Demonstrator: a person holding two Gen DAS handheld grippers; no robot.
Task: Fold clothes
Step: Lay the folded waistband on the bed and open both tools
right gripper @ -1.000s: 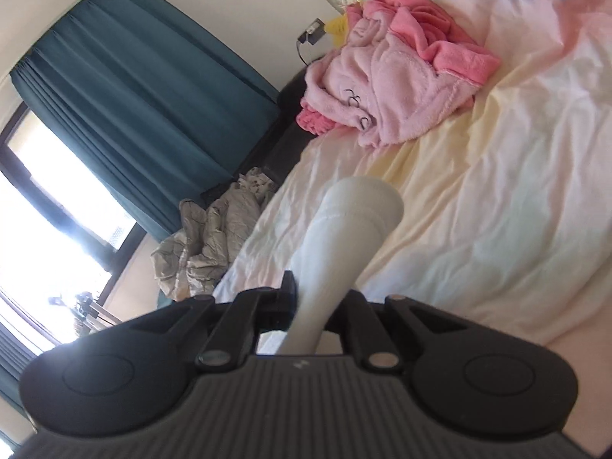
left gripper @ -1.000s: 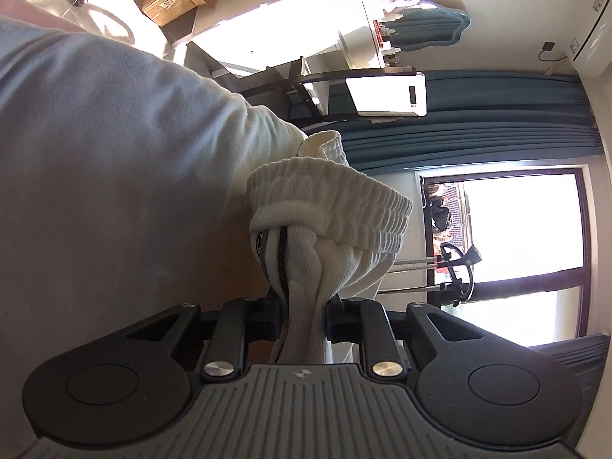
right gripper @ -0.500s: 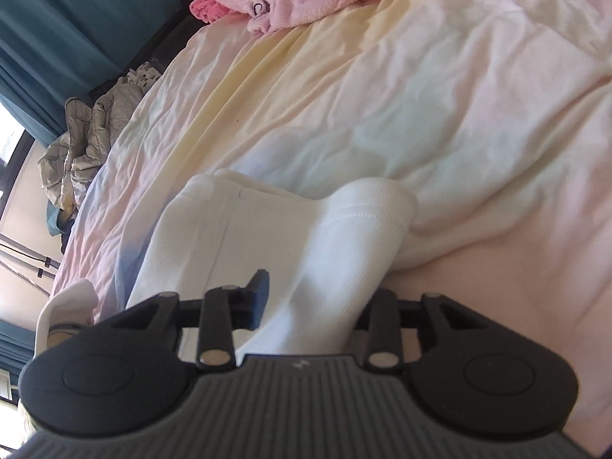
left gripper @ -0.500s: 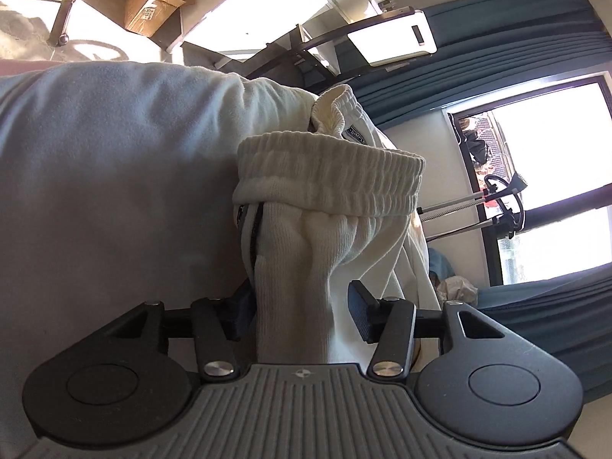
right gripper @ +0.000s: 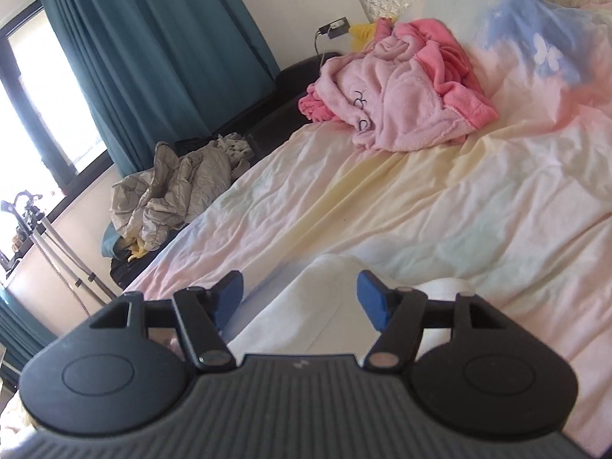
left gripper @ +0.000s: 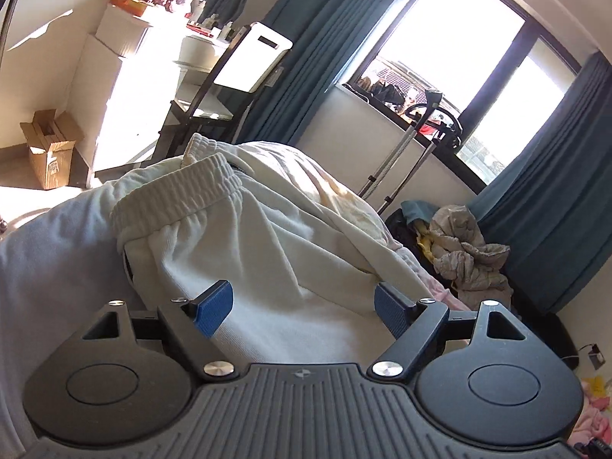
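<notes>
Cream-white sweatpants (left gripper: 267,252) lie on the bed, their ribbed waistband (left gripper: 179,191) bunched at the left in the left wrist view. My left gripper (left gripper: 302,306) hovers over them, its jaws opening, blue pads (left gripper: 214,308) clear of the cloth. In the right wrist view the pant leg end (right gripper: 306,306) lies flat on the pastel bedsheet (right gripper: 420,199). My right gripper (right gripper: 300,296) is above it, jaws opening, nothing pressed between the pads.
A pink fleece garment (right gripper: 394,91) is heaped near the pillow (right gripper: 516,23). A crumpled beige jacket (right gripper: 172,187) sits beside the bed under teal curtains (right gripper: 153,57). A pale grey cloth (left gripper: 49,267), a cardboard box (left gripper: 49,149) and a desk (left gripper: 202,88) are at the left.
Both grippers let go of the sweatpants and opened wide. Each has lifted and pulled back, and the left has rolled upright. The pant leg now lies flat on the sheet.
</notes>
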